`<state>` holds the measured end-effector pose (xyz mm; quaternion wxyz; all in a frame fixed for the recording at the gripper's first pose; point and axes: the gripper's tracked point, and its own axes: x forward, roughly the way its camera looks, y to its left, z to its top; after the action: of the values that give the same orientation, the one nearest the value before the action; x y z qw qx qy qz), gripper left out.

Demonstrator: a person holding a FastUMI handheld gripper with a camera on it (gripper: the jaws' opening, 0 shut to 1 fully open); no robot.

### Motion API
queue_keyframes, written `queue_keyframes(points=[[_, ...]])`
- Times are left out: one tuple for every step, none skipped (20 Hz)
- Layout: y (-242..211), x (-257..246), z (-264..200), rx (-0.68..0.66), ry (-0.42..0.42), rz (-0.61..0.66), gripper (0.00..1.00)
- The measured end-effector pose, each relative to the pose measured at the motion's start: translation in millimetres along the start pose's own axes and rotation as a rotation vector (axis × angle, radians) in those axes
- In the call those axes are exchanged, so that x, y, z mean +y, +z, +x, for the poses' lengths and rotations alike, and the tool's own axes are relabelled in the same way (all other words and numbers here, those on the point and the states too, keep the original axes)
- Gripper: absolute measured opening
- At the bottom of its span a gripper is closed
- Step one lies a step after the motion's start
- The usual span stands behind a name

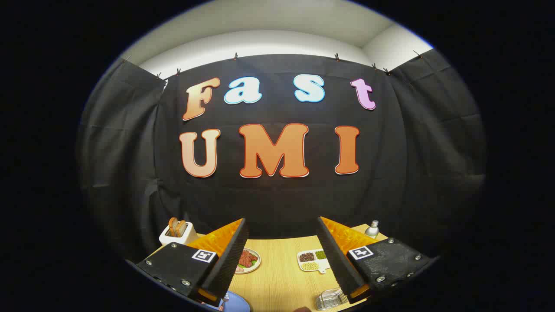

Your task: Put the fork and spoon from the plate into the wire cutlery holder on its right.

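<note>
Overhead, the gripper (282, 260) hung above the wooden table (282, 277) with its 2 fingers spread wide and nothing between them. The blue plate (236, 302) lay under the left finger, cutlery barely visible on it, and the wire cutlery holder (330, 299) sat under the right finger.

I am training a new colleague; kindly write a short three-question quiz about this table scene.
1. True or false: the hand-held gripper is shut on the fork.
2. Which stands beside the toaster-like white box? A) the small bottle B) the plate of meat
3. Fill in: the wire cutlery holder lies near the ____ finger.

Key: 1 false, the fingers are open and hold nothing. 2 B; the small bottle stands on the far side. 3 right.
</note>
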<state>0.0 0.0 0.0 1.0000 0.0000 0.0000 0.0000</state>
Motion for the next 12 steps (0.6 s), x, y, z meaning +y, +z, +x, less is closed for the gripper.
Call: queue_keyframes(points=[[1, -1, 1, -0.001, 0.001, 0.003, 0.95], [2, 0, 1, -0.004, 0.004, 0.004, 0.95], [3, 0, 2, -0.006, 0.005, 0.005, 0.95], [3, 0, 2, -0.006, 0.008, 0.006, 0.95], [3, 1, 2, -0.007, 0.009, 0.008, 0.95], [3, 3, 2, -0.006, 0.016, 0.009, 0.95], [2, 6, 2, -0.003, 0.022, 0.008, 0.95], [2, 6, 2, -0.004, 0.024, 0.006, 0.95], [3, 7, 2, -0.006, 0.026, 0.005, 0.95], [6, 8, 1, -0.011, 0.025, 0.004, 0.95], [7, 9, 1, -0.016, 0.025, 0.006, 0.95], [9, 10, 1, -0.021, 0.024, 0.009, 0.95]])
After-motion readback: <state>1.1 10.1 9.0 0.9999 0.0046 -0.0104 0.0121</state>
